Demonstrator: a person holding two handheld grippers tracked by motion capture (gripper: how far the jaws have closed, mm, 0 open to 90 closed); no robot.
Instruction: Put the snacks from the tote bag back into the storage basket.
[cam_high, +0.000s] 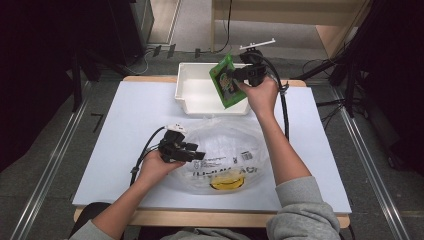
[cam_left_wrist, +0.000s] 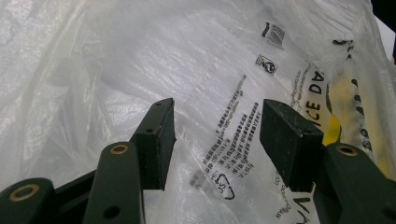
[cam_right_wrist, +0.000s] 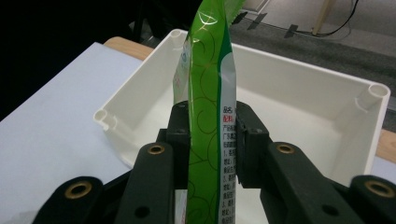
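A white table top (cam_high: 125, 150) carries the work. At its far edge sits a white bin (cam_high: 192, 95), open at the top and bare inside as far as the right gripper view shows. Nearer the person lies a large clear plastic bag (cam_high: 225, 145) with black print and something yellow inside at its near end.

The right gripper (cam_high: 239, 77) holds a green snack packet (cam_high: 227, 82) above the right part of the bin, its jaws pressed against the packet's two faces, pinching it edge-on. The left gripper (cam_high: 197, 155) rests at the left side of the bag, its jaws spread with the bag's film (cam_left_wrist: 215, 140) lying between them, the pads not visibly pressing on it.

The step in hand looks like the carry of the packet between bin and bag; which way it is headed I cannot tell. If the bag is the goal, the next move calls for the left gripper to hold the mouth open while the right brings the packet across and lets go inside.
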